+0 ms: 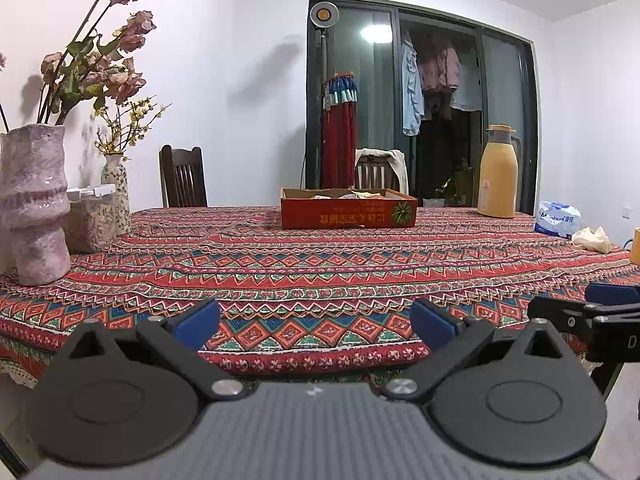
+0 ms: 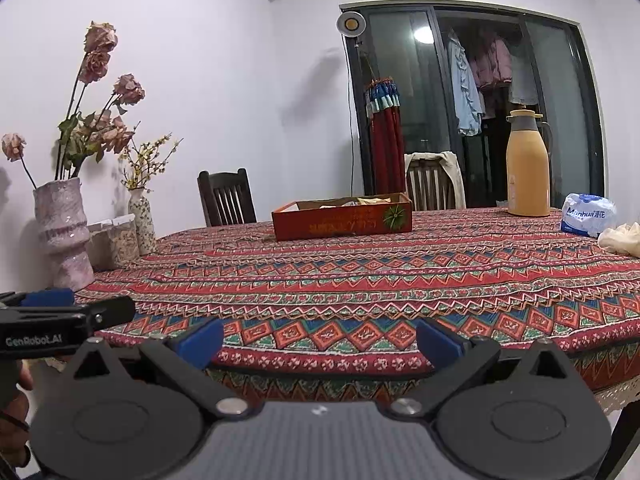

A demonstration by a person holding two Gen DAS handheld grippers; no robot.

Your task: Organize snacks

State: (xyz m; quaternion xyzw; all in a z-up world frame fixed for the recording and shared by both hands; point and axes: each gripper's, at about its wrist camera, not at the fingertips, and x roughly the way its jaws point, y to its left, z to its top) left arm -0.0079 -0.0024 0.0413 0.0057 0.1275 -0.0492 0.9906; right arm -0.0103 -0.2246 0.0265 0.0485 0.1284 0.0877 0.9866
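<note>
A shallow red cardboard box (image 1: pixel 348 213) with snack packets (image 1: pixel 370 195) inside sits at the far side of the patterned tablecloth; it also shows in the right wrist view (image 2: pixel 342 220), with packets (image 2: pixel 372 201) in it. My left gripper (image 1: pixel 316 322) is open and empty, held over the table's near edge, far from the box. My right gripper (image 2: pixel 320 338) is open and empty, also at the near edge. Each gripper shows at the side of the other's view: the right one in the left wrist view (image 1: pixel 592 312), the left one in the right wrist view (image 2: pixel 68 312).
A pink vase of dried roses (image 1: pixel 34 204), a small floral vase (image 1: pixel 118 196) and a lidded jar (image 1: pixel 90 220) stand at the left. A yellow thermos (image 1: pixel 498 172), a tissue pack (image 1: pixel 558 218) and a crumpled bag (image 1: pixel 592 239) are at the right. Two chairs stand behind the table.
</note>
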